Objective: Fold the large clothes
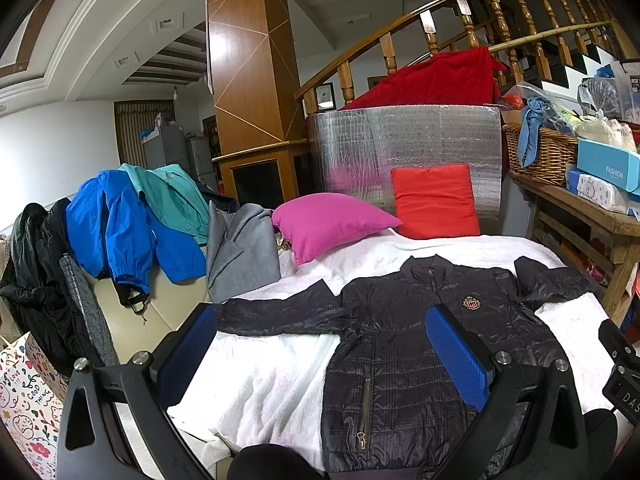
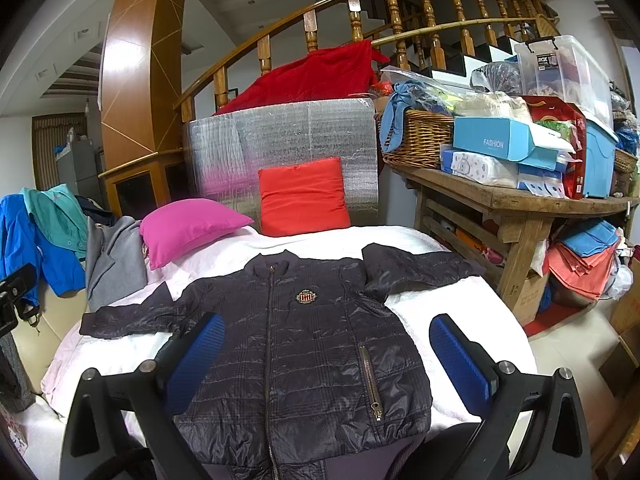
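A dark quilted zip jacket (image 1: 404, 344) lies flat, front up, on a white blanket (image 1: 264, 380), sleeves spread to both sides, with a gold crest on the chest. It also shows in the right wrist view (image 2: 304, 344). My left gripper (image 1: 320, 344) is open and empty, held above the jacket's left half and the blanket. My right gripper (image 2: 326, 354) is open and empty, held above the jacket's lower body. Both have blue pads (image 2: 460, 360).
A magenta cushion (image 1: 328, 222) and a red cushion (image 1: 434, 200) lie at the far end. Blue, teal, grey and black garments (image 1: 120, 232) hang over a sofa at left. A cluttered wooden table (image 2: 520, 200) with a wicker basket (image 2: 420, 136) stands at right.
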`<move>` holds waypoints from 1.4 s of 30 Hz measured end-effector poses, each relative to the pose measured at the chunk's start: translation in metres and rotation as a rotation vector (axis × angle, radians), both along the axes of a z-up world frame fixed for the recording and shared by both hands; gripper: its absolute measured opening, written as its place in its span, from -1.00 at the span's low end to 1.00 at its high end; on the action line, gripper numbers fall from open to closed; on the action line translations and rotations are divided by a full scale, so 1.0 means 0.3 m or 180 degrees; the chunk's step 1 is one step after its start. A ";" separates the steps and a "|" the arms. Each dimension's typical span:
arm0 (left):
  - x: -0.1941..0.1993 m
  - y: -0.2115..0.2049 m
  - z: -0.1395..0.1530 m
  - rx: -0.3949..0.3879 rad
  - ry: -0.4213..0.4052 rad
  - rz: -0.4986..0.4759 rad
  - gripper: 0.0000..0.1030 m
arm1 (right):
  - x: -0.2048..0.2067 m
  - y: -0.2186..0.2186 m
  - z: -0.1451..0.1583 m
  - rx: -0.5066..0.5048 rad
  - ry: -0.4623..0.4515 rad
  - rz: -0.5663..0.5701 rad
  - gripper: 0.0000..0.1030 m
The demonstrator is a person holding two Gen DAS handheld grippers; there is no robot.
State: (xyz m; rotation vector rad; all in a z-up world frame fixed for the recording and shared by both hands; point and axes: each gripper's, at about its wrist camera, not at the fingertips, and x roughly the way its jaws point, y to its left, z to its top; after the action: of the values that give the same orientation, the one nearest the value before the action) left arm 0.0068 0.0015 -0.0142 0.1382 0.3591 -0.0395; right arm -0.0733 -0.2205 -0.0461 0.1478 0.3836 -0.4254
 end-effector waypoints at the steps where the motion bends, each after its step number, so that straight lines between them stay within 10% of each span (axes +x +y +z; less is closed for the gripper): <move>1: 0.002 0.001 -0.001 -0.0007 0.0002 0.0000 1.00 | 0.000 0.000 0.000 -0.0002 0.0001 -0.0002 1.00; 24: 0.251 -0.051 -0.124 0.0087 0.0329 0.0025 1.00 | 0.202 -0.169 -0.029 0.0216 0.0145 -0.0159 1.00; 34: 0.776 -0.221 -0.570 0.0157 0.1528 -0.0197 1.00 | 0.455 -0.786 -0.295 0.1643 -0.0009 -0.0145 1.00; 42: 1.050 -0.376 -0.846 0.0206 0.1994 -0.0164 1.00 | 0.601 -1.333 -0.596 0.3056 -0.0489 -0.0603 1.00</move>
State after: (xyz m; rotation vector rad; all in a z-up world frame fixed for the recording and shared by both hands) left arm 0.3220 -0.1112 -0.2680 0.1983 0.9829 -0.1230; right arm 0.1069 -0.6204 -0.2249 1.1512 0.3981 -0.3833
